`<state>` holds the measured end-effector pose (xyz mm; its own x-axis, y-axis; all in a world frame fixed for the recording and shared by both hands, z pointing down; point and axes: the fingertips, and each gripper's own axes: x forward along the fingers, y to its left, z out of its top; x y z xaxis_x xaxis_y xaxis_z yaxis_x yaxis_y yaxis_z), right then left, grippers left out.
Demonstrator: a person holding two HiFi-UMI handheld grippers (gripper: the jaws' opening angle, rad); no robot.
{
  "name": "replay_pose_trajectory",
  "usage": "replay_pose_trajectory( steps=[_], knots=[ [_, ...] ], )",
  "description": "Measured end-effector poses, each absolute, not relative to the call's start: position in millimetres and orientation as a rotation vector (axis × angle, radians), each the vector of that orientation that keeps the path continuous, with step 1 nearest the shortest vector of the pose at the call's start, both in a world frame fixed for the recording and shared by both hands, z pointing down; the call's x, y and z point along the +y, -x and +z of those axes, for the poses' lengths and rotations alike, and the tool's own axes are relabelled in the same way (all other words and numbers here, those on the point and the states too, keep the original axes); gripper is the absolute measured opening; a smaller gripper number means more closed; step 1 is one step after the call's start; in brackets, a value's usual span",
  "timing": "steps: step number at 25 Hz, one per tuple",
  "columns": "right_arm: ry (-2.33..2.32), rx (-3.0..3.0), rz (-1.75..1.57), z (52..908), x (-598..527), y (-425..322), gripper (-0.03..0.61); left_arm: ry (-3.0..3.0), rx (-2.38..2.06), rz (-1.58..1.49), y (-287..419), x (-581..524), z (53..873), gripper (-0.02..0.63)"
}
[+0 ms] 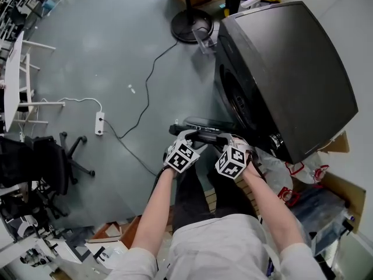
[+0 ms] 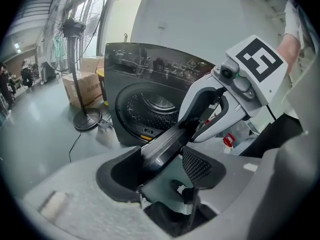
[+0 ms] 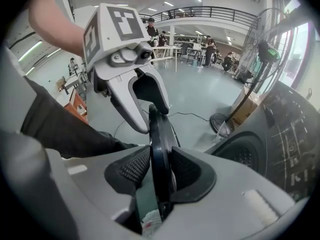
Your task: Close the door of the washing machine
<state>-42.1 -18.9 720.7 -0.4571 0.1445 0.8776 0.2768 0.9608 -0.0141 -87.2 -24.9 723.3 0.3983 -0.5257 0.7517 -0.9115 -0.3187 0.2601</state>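
A dark grey washing machine stands at the right of the head view, its round door swung open toward me. My left gripper stands open around the door's rim; the rim lies against one pad and a gap shows beside the other pad. My right gripper is shut on the same rim, a little further along it, with a ribbed pad on each side. In the left gripper view the drum opening faces me beyond the door.
A pedestal fan's base stands by the machine's far corner. A power strip and its cable lie on the floor to the left, near an office chair. Plastic bags and cardboard sit at the machine's near right.
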Motion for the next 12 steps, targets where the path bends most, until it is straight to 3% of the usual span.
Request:
replay_pose_trajectory(
  steps=[12],
  knots=[
    [-0.035, -2.019, -0.036, 724, -64, 64, 0.143, -2.173, -0.993, 0.786, 106, -76, 721, 0.256]
  ],
)
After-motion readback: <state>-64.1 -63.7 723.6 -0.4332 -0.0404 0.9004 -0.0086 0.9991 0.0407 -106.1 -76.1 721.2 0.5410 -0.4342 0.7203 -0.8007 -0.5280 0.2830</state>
